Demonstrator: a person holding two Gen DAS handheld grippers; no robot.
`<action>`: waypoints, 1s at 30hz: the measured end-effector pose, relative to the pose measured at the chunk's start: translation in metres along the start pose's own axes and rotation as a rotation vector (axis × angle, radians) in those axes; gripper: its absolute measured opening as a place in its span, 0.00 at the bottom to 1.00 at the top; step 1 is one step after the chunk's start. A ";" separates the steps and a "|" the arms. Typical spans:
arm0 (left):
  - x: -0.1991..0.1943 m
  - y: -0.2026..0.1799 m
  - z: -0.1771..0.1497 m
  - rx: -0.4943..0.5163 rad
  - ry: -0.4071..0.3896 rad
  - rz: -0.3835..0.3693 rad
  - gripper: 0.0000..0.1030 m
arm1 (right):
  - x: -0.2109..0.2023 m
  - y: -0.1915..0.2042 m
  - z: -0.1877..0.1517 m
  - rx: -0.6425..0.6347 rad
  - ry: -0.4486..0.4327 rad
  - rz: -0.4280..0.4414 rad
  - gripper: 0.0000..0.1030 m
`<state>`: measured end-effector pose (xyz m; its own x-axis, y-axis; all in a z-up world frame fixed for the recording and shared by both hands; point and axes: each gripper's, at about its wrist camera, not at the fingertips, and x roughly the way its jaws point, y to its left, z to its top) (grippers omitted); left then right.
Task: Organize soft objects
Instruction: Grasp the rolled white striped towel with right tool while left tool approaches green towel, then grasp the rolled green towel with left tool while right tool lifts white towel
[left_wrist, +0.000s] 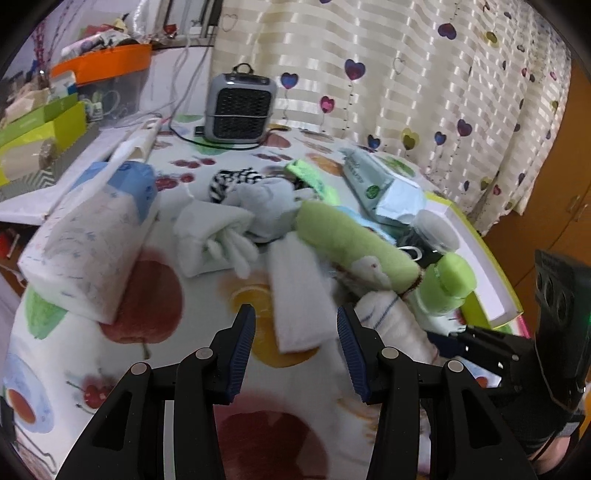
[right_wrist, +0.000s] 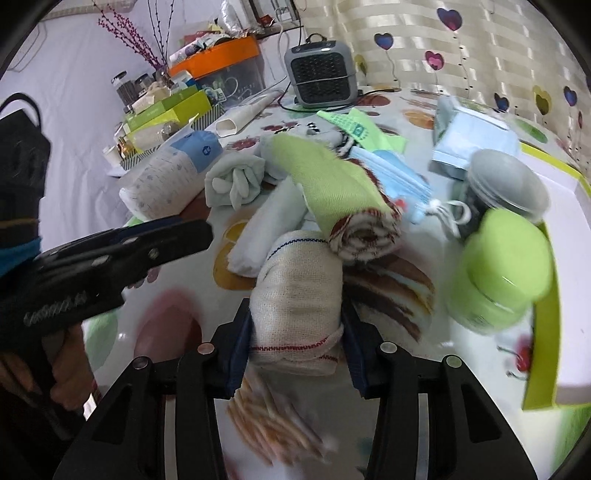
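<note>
Rolled cream cloth (right_wrist: 299, 299) lengthwise between fingers (right_wrist: 240, 343)

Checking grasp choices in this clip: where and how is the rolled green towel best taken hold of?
Grip the green towel across its rolled body near the striped end, coming from above with the pads on its two long sides. It lies as a firm roll on top of the pile, so the sides are free. The right claw is closed on the cream cloth roll; the open left claw is free.

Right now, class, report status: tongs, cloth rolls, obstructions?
Left tongs open, empty. Right tongs shut on cream rolled cloth. Green rolled towel and green jar crowd it.
</note>
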<state>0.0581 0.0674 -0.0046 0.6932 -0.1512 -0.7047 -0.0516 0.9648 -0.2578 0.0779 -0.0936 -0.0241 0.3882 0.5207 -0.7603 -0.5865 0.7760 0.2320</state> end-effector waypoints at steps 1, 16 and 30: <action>0.001 -0.002 0.002 -0.005 0.003 -0.017 0.44 | -0.003 -0.001 -0.001 0.000 -0.001 -0.002 0.45; 0.051 -0.023 0.018 -0.115 0.100 -0.168 0.50 | -0.032 -0.028 -0.017 0.059 -0.028 -0.045 0.45; 0.068 -0.031 0.018 -0.150 0.135 -0.139 0.50 | -0.037 -0.035 -0.021 0.077 -0.034 -0.041 0.45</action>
<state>0.1198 0.0310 -0.0329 0.5996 -0.3174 -0.7347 -0.0757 0.8914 -0.4469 0.0692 -0.1471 -0.0163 0.4353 0.4989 -0.7494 -0.5141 0.8211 0.2479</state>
